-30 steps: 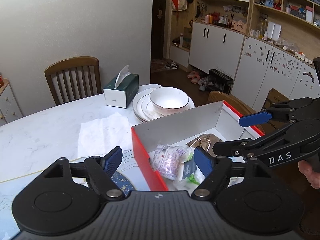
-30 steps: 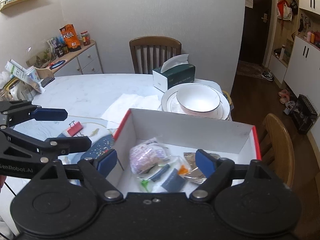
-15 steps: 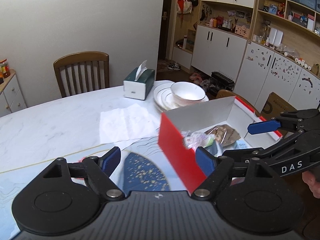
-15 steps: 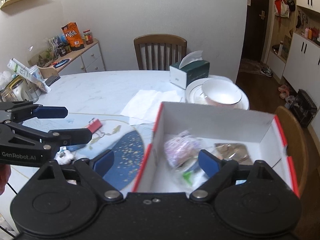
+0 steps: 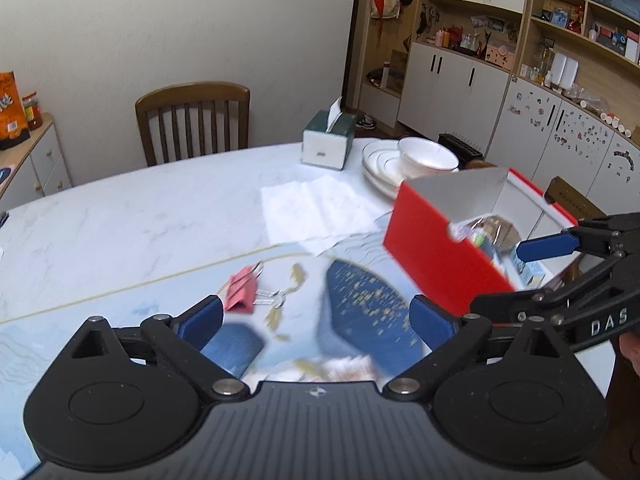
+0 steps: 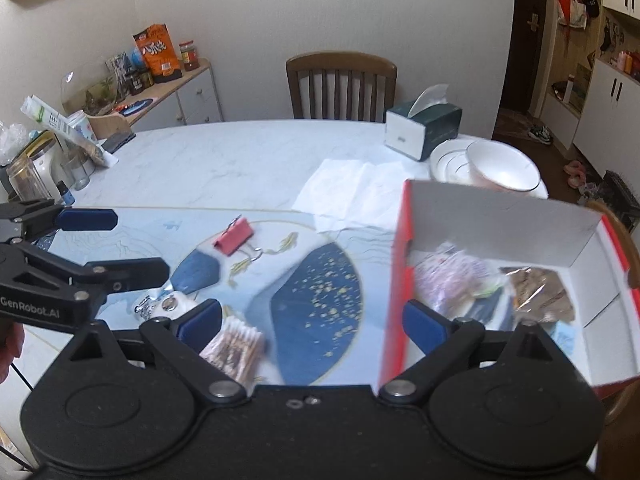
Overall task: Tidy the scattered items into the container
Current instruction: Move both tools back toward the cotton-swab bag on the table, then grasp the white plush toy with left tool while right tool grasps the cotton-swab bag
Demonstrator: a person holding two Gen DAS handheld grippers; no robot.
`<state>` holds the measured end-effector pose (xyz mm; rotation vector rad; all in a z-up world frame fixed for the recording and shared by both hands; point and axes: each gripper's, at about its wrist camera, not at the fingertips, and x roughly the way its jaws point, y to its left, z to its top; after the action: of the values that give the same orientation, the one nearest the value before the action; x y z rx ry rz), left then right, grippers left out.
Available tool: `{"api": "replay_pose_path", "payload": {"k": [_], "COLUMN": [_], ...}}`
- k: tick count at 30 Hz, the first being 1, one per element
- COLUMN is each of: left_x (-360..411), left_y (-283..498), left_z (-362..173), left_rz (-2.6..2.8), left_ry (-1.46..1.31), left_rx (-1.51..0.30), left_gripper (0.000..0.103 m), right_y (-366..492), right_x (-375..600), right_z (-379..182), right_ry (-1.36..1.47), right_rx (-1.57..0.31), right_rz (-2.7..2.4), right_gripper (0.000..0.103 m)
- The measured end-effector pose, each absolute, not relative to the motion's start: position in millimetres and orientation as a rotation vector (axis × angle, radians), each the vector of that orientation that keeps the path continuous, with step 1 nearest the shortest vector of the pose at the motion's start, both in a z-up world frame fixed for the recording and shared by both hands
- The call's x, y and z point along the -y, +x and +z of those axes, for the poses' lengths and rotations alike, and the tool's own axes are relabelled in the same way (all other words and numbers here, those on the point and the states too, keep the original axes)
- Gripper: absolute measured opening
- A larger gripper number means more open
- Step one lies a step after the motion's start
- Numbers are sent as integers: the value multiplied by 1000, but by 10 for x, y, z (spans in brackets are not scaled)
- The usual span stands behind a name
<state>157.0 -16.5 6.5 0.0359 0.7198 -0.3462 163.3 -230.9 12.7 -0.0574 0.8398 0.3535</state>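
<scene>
A red box with a white inside (image 6: 496, 216) stands on the table's right side, also in the left wrist view (image 5: 432, 240). It holds several packets, among them a pink-white bag (image 6: 448, 276) and a brown foil pack (image 6: 540, 292). On the blue mat lie a red binder clip (image 6: 234, 236) (image 5: 242, 290), a pink packet of cotton swabs (image 6: 234, 346) and a small white item (image 6: 164, 306). My left gripper (image 5: 316, 320) is open and empty above the mat. My right gripper (image 6: 312, 322) is open and empty, between the swabs and the box.
A white napkin (image 6: 352, 192), a green tissue box (image 6: 424, 128) and stacked plates with a bowl (image 6: 496, 168) sit behind the box. Jars and bottles (image 6: 44, 164) crowd the table's left edge. A wooden chair (image 6: 340, 84) stands at the far side.
Both grippers have swung left, away from over the box and toward the mat. The binder clip and the swab packet have come into view.
</scene>
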Motion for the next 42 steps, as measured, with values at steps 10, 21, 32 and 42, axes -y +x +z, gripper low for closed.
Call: {"api": "replay_pose_path", "payload": {"k": [10,21,32,42], "left_x": [-265,-293,-236,-194], "left_y": [1456,1503,1631,1713], "left_z": [-311,-618,-859,-964], "left_rz": [-378,-418,-452,-484], "left_ry": [65,113,163,206], "left_rx": [-773,-812,-801,-781], "left_gripper": [100,100,100,99], "right_y": [1648,1721,1844,1950], "right_x": [1958,1721,1517,1458], "right_z": [-126,-499,-751,-853], "right_ry": [-72,-78,-90,-54], "right_rx": [-893,-981,-1062,-1128], "right_rz": [315,299,298,295], "right_gripper": [97,96,90,80]}}
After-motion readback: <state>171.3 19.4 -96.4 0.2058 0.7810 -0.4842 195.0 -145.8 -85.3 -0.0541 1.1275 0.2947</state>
